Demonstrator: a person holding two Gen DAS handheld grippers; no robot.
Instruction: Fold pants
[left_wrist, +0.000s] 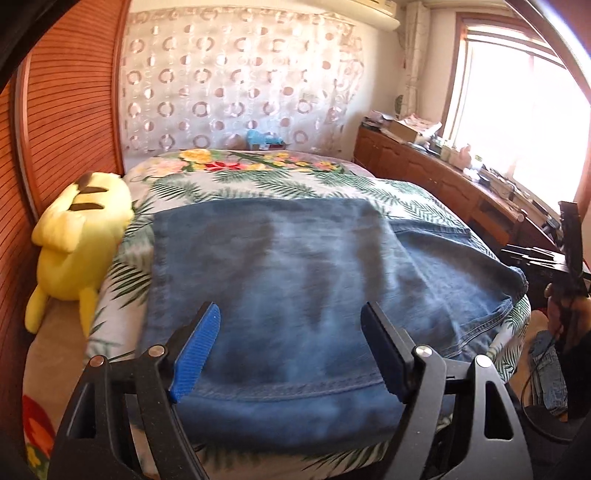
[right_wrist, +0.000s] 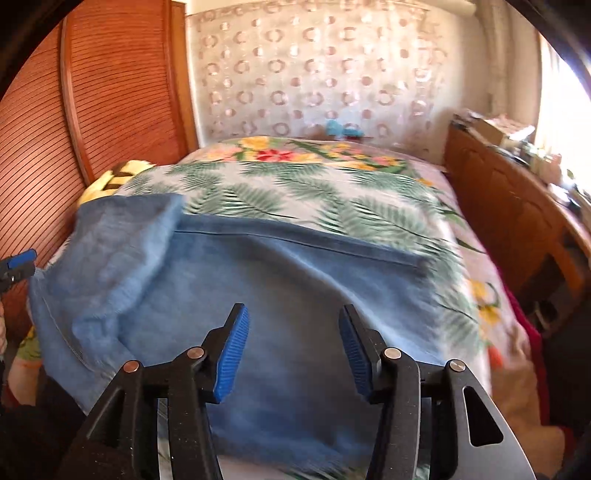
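Both tongs are spread with nothing pinched: the left tongs (left_wrist: 290, 350) and right tongs (right_wrist: 293, 352) hover just above the near edge of the folded jeans (left_wrist: 280, 266), which lie flat on the leafy-print bed (left_wrist: 229, 181).

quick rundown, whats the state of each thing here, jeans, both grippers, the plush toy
jeans: partly folded, one layer laid over another, flat on the bed
left gripper: open, nothing between the pads, above the jeans
right gripper: open, empty, above the jeans
plush toy: lying on its side at the bed's edge, beside the jeans
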